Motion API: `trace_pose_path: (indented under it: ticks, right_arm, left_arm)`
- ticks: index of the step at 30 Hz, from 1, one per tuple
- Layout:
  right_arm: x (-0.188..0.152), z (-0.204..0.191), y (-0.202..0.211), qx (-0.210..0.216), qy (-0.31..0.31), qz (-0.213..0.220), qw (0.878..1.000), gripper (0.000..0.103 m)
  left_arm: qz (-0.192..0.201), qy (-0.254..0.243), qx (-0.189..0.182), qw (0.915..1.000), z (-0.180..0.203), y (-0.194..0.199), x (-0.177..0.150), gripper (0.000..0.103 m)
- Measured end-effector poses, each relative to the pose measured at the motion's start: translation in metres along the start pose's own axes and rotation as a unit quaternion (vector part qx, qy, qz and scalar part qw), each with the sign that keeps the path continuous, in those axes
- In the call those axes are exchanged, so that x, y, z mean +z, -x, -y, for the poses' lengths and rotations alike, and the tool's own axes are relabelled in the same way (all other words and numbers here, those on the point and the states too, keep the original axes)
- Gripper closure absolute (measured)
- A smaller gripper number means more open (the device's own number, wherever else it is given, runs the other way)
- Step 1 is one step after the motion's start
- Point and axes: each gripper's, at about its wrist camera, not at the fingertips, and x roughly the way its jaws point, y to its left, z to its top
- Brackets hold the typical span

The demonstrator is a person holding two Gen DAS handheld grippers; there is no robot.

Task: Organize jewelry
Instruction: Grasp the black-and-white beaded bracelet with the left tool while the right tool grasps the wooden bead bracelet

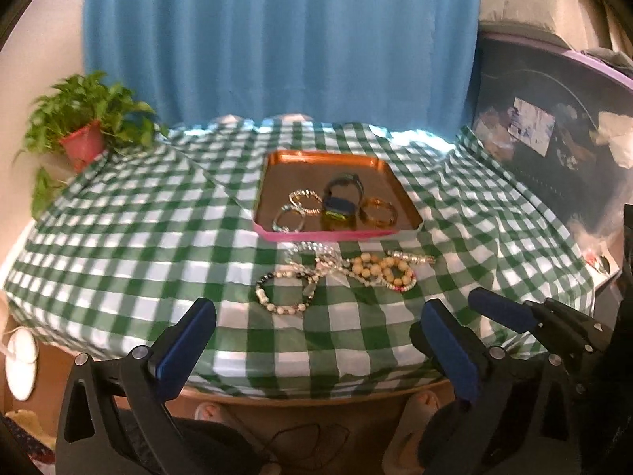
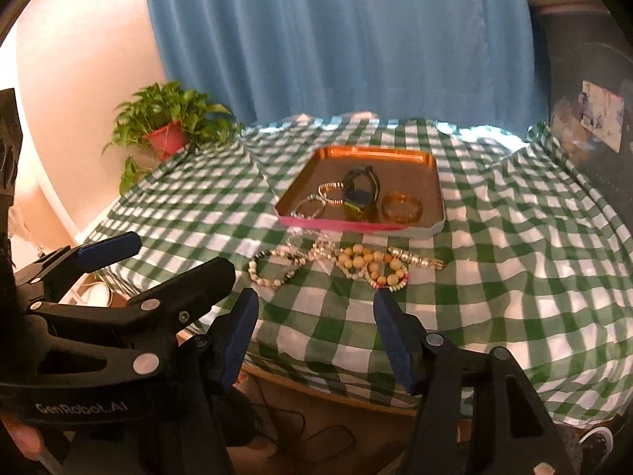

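Note:
A copper tray with a pink front rim (image 1: pixel 336 234) (image 2: pixel 340 225) sits mid-table. In it lie a dark watch (image 1: pixel 340 202) (image 2: pixel 360 194), an amber bangle (image 1: pixel 379 211) (image 2: pixel 401 208) and two thin silvery bangles (image 1: pixel 300 206). In front of the tray, a tangle of beaded bracelets (image 1: pixel 340 273) (image 2: pixel 348 265) rests on the checked cloth. My left gripper (image 1: pixel 316 312) hovers open, short of the bracelets, with nothing between its fingers. My right gripper (image 2: pixel 316 308) is also open and empty, just in front of the wooden-bead bracelet (image 2: pixel 372 263).
A potted plant (image 1: pixel 83 134) (image 2: pixel 170 126) stands at the back left corner. A blue curtain (image 1: pixel 277 39) hangs behind the table. A dark storage box (image 1: pixel 554 138) flanks the right side. The green checked cloth (image 1: pixel 118 257) drapes over the table's near edge.

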Motion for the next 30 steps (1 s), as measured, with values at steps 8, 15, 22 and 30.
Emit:
trace_pose_path:
  ticks: [8, 15, 22, 30]
  right_arm:
    - [-0.006, 0.020, -0.047, 0.018, -0.002, -0.028, 0.999, 0.040]
    - [0.005, 0.053, -0.074, 0.017, -0.026, -0.028, 0.999, 0.039]
    - [0.023, 0.074, -0.102, 0.023, 0.003, -0.024, 0.999, 0.068]
    - [0.019, 0.076, -0.127, 0.042, 0.043, -0.019, 0.998, 0.067]
  left_arm:
    - [-0.035, 0.000, -0.006, 0.9994, -0.030, -0.060, 0.003, 0.000]
    - [-0.066, -0.052, -0.014, 0.9963, -0.044, -0.107, 0.010, 0.000]
    - [-0.087, -0.072, -0.013, 0.9935, -0.051, -0.138, 0.010, 0.026]
    - [-0.097, -0.073, -0.029, 0.9922, -0.062, -0.150, 0.011, 0.069]
